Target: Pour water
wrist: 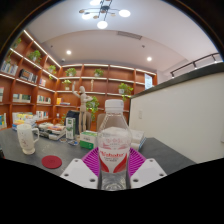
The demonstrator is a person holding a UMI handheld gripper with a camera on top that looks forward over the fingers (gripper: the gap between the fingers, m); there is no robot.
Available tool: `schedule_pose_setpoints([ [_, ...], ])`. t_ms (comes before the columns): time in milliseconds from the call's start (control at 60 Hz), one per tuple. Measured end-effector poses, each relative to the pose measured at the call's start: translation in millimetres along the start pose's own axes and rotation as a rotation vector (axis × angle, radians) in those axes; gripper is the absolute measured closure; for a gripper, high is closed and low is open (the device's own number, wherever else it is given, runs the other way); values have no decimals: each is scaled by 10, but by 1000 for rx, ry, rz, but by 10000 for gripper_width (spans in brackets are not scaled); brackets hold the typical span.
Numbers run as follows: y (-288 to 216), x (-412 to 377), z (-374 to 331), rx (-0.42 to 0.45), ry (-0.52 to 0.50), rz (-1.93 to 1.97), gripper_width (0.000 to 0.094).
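Gripper view | gripper [113, 168] is clamping both pink pads on a clear water bottle [114, 140], white cap on, standing upright between the fingers [82, 170] | bottle is sitting over a grey counter [25, 157] | red lid [51, 161] and a white mug [27, 136] are lying to the left, apart | wooden shelves [95, 85] are showing beyond

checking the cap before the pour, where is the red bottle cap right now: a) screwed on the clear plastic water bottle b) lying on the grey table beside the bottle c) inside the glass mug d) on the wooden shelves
b: the red bottle cap lies flat on the grey table, beside the clear plastic water bottle, whose neck is open; the gripper fingers press on the bottle.
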State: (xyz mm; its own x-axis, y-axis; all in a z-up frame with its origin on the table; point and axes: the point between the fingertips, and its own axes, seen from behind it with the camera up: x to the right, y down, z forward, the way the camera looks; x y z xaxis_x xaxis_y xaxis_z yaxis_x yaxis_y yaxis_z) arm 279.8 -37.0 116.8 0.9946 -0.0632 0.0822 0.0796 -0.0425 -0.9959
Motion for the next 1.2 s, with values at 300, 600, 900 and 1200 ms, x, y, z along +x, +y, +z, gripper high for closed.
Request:
schedule_pose_setpoints([
  [300,-62,-234,69,-29,-10,-191,604],
  [600,-425,-1469,289,16,-96,-877,604],
  [900,-763,-2427,510,119,-103,-1613,591],
  [1200,-1008,-2846,543,301,-21,-2215,591],
])
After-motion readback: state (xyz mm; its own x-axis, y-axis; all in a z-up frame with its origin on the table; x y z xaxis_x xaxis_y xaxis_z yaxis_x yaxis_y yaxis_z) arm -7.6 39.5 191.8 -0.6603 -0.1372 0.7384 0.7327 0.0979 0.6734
